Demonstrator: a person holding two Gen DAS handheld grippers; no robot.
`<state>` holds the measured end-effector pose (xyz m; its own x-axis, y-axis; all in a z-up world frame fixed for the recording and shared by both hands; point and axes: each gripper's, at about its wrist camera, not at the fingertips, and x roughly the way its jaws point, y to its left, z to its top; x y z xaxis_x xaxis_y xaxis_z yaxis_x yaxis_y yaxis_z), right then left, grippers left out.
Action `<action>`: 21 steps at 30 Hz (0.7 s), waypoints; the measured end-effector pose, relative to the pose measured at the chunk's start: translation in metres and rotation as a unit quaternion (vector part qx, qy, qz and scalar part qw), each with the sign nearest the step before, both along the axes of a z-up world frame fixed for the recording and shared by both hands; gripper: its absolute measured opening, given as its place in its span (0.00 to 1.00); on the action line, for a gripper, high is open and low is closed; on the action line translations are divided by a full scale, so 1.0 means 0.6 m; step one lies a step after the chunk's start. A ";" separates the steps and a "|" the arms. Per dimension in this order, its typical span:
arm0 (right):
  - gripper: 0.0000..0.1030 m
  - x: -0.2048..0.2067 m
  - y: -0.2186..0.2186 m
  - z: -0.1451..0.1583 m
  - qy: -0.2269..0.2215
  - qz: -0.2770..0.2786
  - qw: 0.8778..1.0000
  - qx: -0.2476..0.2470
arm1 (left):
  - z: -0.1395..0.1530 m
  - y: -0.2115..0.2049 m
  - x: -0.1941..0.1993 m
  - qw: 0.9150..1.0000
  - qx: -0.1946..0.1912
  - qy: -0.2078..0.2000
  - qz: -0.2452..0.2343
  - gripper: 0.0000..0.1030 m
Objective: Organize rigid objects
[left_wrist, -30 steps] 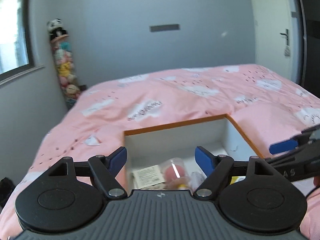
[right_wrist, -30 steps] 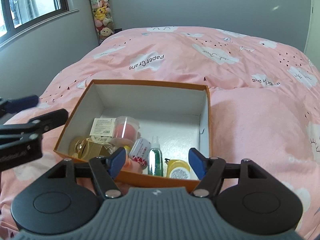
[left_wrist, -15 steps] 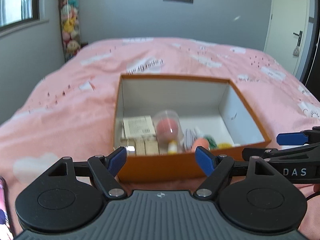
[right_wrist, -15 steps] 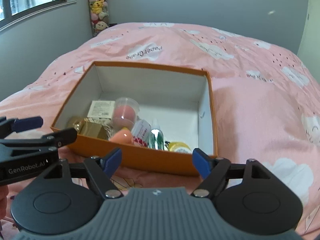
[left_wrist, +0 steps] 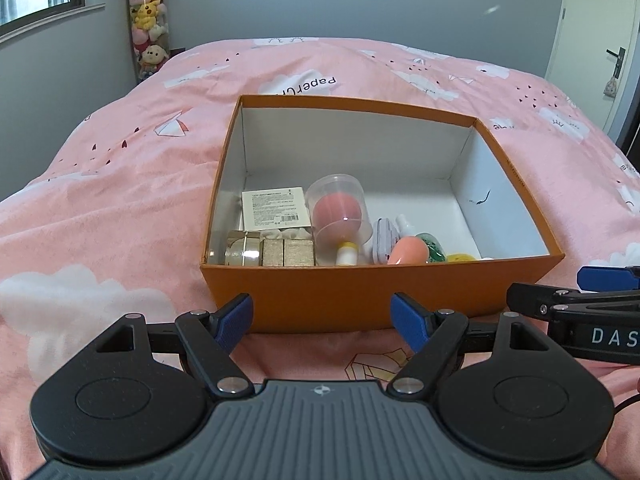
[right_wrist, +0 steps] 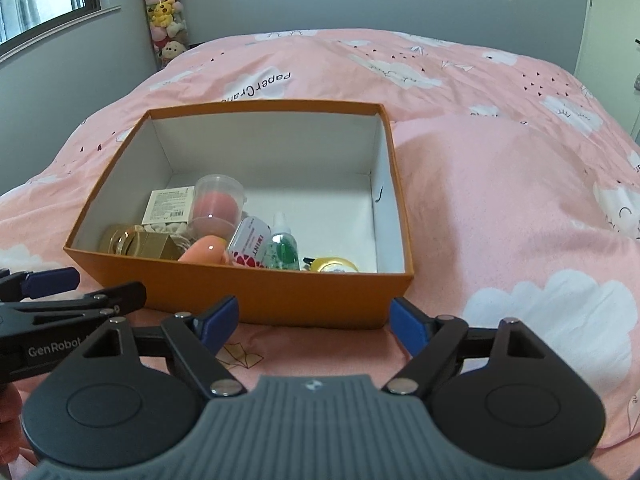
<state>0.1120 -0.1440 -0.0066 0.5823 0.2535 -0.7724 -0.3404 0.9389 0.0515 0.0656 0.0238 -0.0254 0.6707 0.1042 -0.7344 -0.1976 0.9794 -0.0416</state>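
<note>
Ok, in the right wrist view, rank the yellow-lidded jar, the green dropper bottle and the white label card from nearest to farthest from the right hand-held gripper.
1. Yellow-lidded jar, against the box's near wall, right.
2. Green dropper bottle, just behind, centre.
3. White label card, further back, left.

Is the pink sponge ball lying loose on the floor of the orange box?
No, the pink sponge ball sits enclosed in a clear plastic container inside the orange box.

Orange box (left_wrist: 340, 296) on bed, small items bunched at near wall
</note>
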 end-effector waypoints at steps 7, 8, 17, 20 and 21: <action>0.79 0.002 -0.002 -0.001 0.001 0.000 1.000 0.002 | 0.001 -0.001 -0.002 1.000 0.002 0.004 0.000 0.89; 0.79 0.002 -0.002 -0.001 0.001 0.000 1.000 0.002 | 0.001 -0.001 -0.002 1.000 0.002 0.003 0.000 0.89; 0.79 0.001 -0.001 -0.002 0.003 0.004 1.000 0.002 | 0.002 -0.001 -0.002 1.000 0.003 0.005 0.001 0.89; 0.79 0.003 -0.001 -0.004 0.007 0.004 1.000 0.003 | 0.002 0.000 -0.002 1.000 0.003 0.006 0.001 0.89; 0.79 0.003 -0.001 -0.005 0.008 0.004 1.000 0.003 | 0.002 -0.001 -0.002 1.000 0.003 0.006 0.001 0.89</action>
